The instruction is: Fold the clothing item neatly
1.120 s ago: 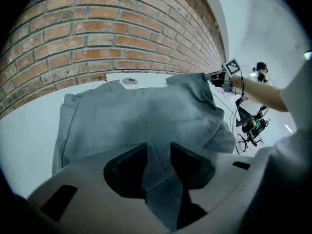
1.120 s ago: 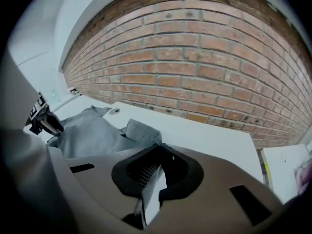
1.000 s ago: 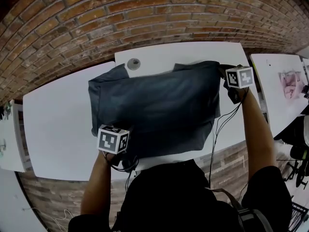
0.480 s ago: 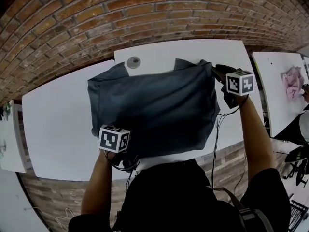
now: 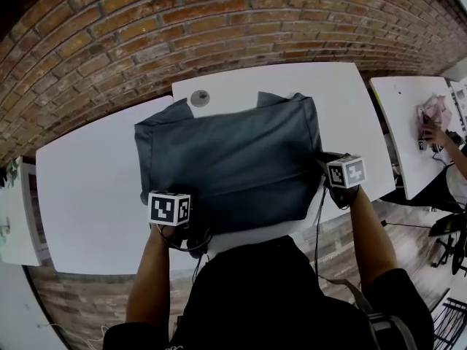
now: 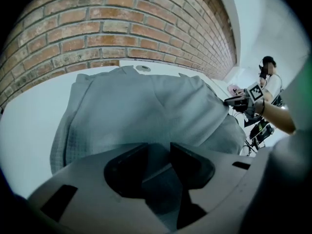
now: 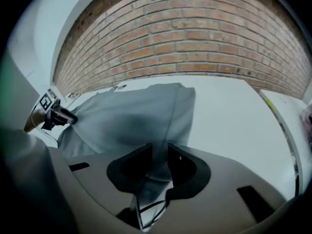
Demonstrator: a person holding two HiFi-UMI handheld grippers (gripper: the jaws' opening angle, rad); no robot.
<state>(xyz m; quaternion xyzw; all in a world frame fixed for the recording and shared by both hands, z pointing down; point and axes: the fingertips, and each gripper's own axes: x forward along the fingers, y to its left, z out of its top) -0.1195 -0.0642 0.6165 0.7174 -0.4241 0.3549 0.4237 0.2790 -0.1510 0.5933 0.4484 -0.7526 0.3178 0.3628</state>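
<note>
Dark blue garment [image 5: 233, 159] lies spread on white surface [image 5: 87, 188], grey disc [image 5: 199, 98] just beside its far edge. Left gripper [image 6: 159, 152] and right gripper [image 7: 160, 152] straddle its near corners, fingers [image 6: 127, 169] apart with cloth between them; the right's have just been opening.

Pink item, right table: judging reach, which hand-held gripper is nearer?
Right hand-held gripper: at the garment's edge toward the pink item, jaws just opened around that edge. Left hand-held gripper: opposite side.
</note>
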